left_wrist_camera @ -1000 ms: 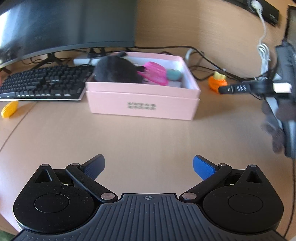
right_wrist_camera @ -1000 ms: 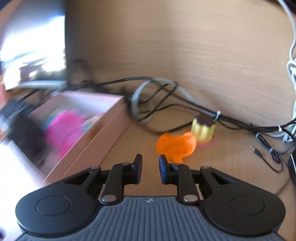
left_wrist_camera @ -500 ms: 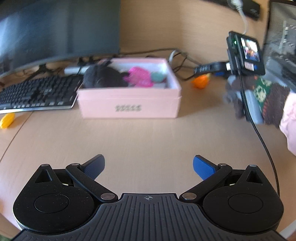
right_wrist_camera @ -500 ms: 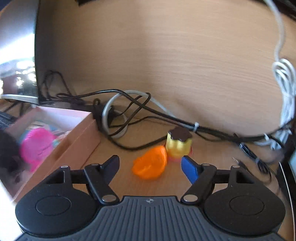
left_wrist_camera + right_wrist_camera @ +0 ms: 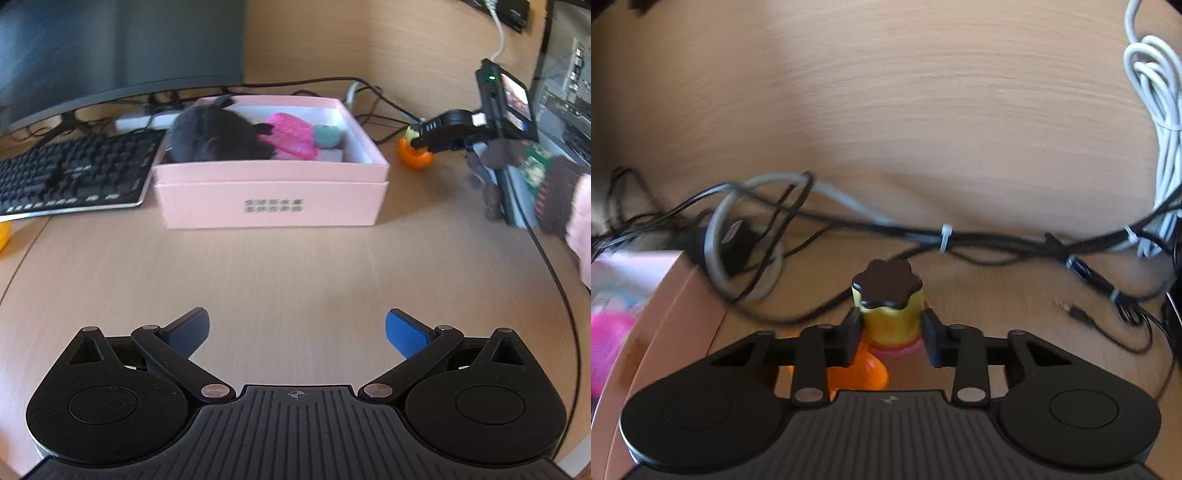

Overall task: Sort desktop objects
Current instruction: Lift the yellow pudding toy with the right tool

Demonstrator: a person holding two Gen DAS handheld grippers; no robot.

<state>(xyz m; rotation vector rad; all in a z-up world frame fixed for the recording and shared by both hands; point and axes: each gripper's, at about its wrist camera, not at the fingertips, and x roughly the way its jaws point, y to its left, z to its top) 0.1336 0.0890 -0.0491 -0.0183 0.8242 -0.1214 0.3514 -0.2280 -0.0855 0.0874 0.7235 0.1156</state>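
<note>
A yellow pudding toy point(image 5: 890, 314) with a brown top stands on a pink base, right of the pink box point(image 5: 271, 199). My right gripper point(image 5: 891, 332) has its jaws closing on the toy's sides, and both pads touch it. An orange toy point(image 5: 864, 373) lies just below it, partly under the left finger. In the left wrist view the right gripper point(image 5: 419, 142) reaches over the orange toy point(image 5: 413, 158). The box holds a black plush point(image 5: 214, 136), a pink item point(image 5: 291, 138) and a teal piece point(image 5: 327, 134). My left gripper point(image 5: 295, 332) hangs open over bare desk.
A black keyboard point(image 5: 70, 170) and a monitor point(image 5: 110, 48) stand left of the box. A yellow item point(image 5: 3, 236) shows at the left edge. Tangled cables point(image 5: 757, 236) and a white coil point(image 5: 1156, 92) lie behind the toys. A gloved hand point(image 5: 550, 195) holds the right gripper.
My right gripper went from shut to wide open, moved forward past the orange toy and closed around the yellow pudding toy. The left view shifted slightly; its jaws stayed open.
</note>
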